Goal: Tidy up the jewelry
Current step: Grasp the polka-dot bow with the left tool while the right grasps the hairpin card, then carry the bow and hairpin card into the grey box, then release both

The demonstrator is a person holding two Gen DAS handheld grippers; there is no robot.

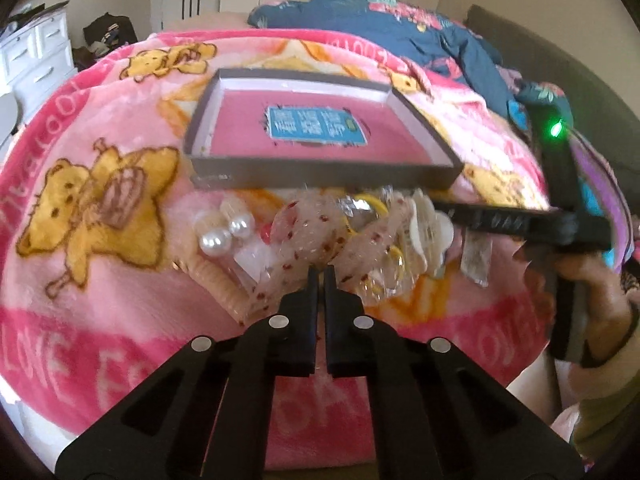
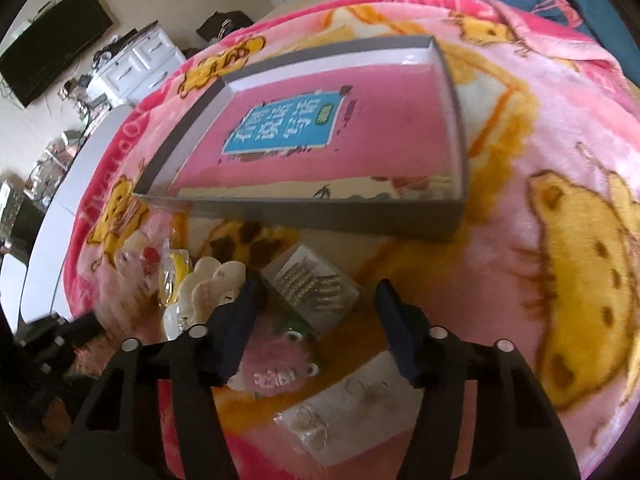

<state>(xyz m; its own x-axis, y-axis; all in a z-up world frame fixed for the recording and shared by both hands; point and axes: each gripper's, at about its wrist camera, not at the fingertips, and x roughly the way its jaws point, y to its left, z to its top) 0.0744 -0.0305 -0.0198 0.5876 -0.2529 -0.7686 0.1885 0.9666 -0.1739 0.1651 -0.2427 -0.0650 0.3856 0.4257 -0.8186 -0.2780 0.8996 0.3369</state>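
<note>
A shallow grey box [image 1: 320, 178] with a pink book inside lies on the pink blanket; it also shows in the right wrist view [image 2: 320, 216]. A heap of jewelry lies in front of it: pearl earrings [image 1: 226, 234], a dotted sheer bow [image 1: 316, 240], yellow rings [image 1: 394, 258] and white shell pieces [image 1: 426, 224]. My left gripper [image 1: 321, 274] is shut at the bow's near edge; I cannot tell whether it pinches the fabric. My right gripper [image 2: 320, 292] is open around a clear packet of hair pins [image 2: 316, 288]. A white earring card [image 2: 352, 404] lies beneath it.
The pink bear-print blanket [image 1: 100, 200] covers the bed. A blue floral quilt [image 1: 400, 28] is bunched at the far side. A white dresser [image 1: 32, 60] stands at the left and a wall screen [image 2: 52, 52] shows in the right wrist view.
</note>
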